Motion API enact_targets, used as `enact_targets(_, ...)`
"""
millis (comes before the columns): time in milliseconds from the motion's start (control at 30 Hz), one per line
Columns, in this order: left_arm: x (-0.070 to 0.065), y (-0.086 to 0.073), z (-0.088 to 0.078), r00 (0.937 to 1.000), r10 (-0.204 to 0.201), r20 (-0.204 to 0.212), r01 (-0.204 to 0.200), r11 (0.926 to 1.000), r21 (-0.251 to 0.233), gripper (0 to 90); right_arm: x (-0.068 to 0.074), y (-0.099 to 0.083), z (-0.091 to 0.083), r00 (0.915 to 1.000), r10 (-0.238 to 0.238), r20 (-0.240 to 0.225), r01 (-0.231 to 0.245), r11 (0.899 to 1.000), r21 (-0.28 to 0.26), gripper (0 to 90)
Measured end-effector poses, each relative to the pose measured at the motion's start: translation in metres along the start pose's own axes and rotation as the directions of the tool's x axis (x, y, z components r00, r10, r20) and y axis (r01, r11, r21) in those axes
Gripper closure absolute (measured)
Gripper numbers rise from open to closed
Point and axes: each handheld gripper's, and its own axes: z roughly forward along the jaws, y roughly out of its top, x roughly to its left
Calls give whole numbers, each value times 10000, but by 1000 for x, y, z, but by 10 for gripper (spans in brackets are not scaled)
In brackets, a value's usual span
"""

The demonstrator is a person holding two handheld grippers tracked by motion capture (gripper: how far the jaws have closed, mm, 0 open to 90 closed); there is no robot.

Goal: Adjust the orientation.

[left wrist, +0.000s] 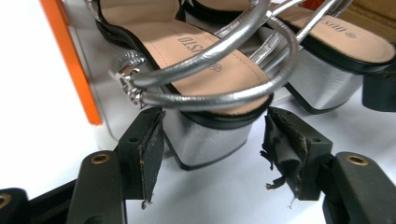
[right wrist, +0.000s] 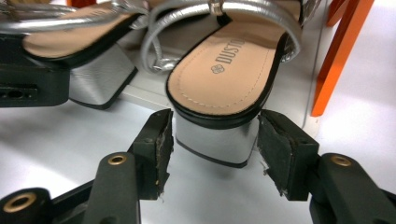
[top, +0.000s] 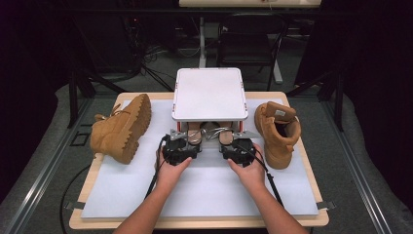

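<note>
Here, two silver block-heeled sandals with tan insoles and thin metallic straps are being taken by their heels from beneath a white box lid raised on orange posts (top: 210, 93), at twelve o'clock on the white table mat (top: 204, 190). The left gripper (left wrist: 212, 144) is set with its jaws either side of the left sandal (left wrist: 205, 79); a clear gap is seen at the right-hand pad, so nothing is gripped yet. The right gripper (right wrist: 215, 142) straddles the heel of the right sandal (right wrist: 219, 70) likewise, its pads close to the heel walls but not seen pressing. For the step to be done well, each heel block should be centred between the pads, the pads kept low on the flat silver sides and clear of the loose straps, which are crossed between the two shoes and could be snagged. The jaws should then be closed squarely, and both sandals drawn out level towards six o'clock, so that the posts are not struck. A tan lace-up boot (top: 122, 129) lies on its side at nine o'clock, and its upright mate (top: 277, 131) stands at three o'clock.
</note>
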Motion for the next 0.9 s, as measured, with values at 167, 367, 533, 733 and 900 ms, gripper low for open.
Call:
enact_targets(167,-3,-2,-8,9999,0,-107,0,10000,25,447,5,0,-10,10000,-6,24,6,9999,106,509)
enact_targets(367,-7,-3,-10,9998,-88,-181,87,9999,-75,517,8,-1,-11,9997,84,240,-89,9998,193,594)
enact_targets(533,-9,-2,-8,9995,-117,-310,112,9998,-180,527,7,0,-11,9996,167,246,-171,9997,156,613)
enact_targets(733,-10,-3,-6,9988,43,-493,-43,10000,2,543,8,0,-10,9990,141,428,-147,9998,135,628)
enact_targets(900,-11,-2,-6,9985,-45,-543,44,10000,-24,557,6,1,-10,9987,245,447,-249,9997,86,627)
